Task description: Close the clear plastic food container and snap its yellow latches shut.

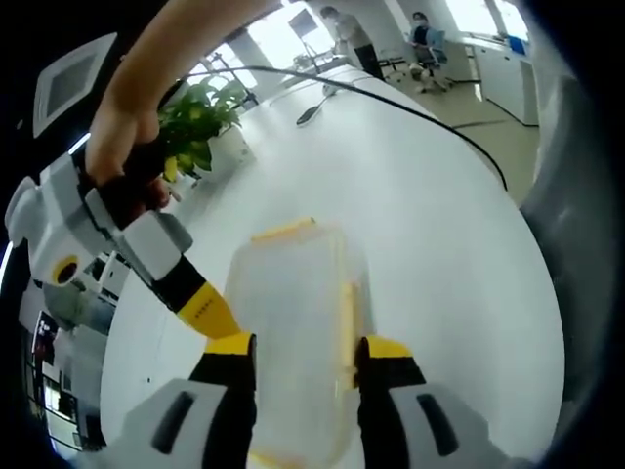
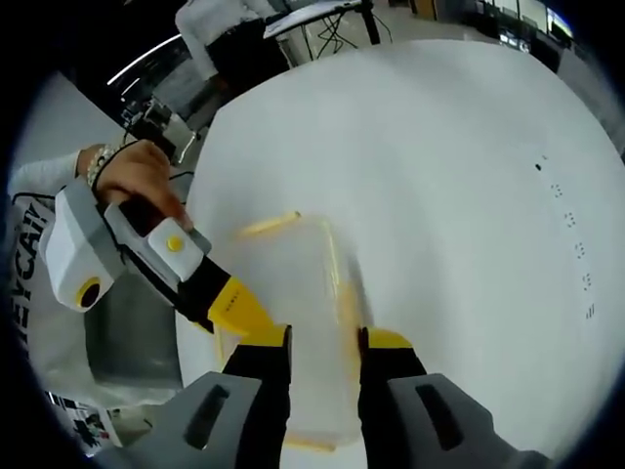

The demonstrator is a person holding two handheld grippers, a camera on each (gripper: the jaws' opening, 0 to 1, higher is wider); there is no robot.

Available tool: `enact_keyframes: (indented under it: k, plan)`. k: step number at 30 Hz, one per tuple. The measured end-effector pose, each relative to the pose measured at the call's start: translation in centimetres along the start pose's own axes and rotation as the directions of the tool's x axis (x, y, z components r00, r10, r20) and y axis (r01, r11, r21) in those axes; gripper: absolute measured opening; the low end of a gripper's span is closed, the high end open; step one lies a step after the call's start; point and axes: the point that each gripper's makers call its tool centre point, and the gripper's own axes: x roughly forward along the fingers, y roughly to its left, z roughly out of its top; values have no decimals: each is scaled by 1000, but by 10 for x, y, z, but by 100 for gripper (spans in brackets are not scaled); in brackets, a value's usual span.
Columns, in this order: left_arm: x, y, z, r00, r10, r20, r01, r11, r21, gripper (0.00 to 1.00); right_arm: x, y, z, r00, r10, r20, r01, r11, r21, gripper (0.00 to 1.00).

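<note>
The clear plastic container (image 1: 293,332) lies on the white table (image 1: 439,254), blurred by motion. Yellow latches show at its far end (image 1: 283,232) and along its right side (image 1: 347,327). My left gripper (image 1: 308,347) is open, its yellow-tipped jaws straddling the container's near part. The right gripper (image 1: 210,311), held by a hand, reaches in from the left with its tip at the container's left edge. In the right gripper view the container (image 2: 303,313) lies between my open right gripper (image 2: 325,342) jaws, and the left gripper (image 2: 234,305) touches its left edge.
A green potted plant (image 1: 200,122) stands beyond the table's far left edge. A black cable (image 1: 430,117) runs over the far part of the table. People sit at desks (image 1: 425,39) in the background. Small dark marks (image 2: 576,254) dot the table at right.
</note>
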Motion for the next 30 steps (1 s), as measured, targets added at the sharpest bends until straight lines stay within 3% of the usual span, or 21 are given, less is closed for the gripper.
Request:
enact_keyframes:
  k: [9,21,30]
  plan:
    - [3,0,2,1000,-1,-10,2,1000,9,36,1,-3,3,1000,-8,20,9,1000,-13,24]
    - [-1,2,4,999,-36,27,37,998,-53,37,-1,-3,5,998,-33,48,35,998,-53,24]
    - [-4,0,4,999,-39,24,41,996,-77,37,-3,-8,4,992,-80,95,82,996,-24,30]
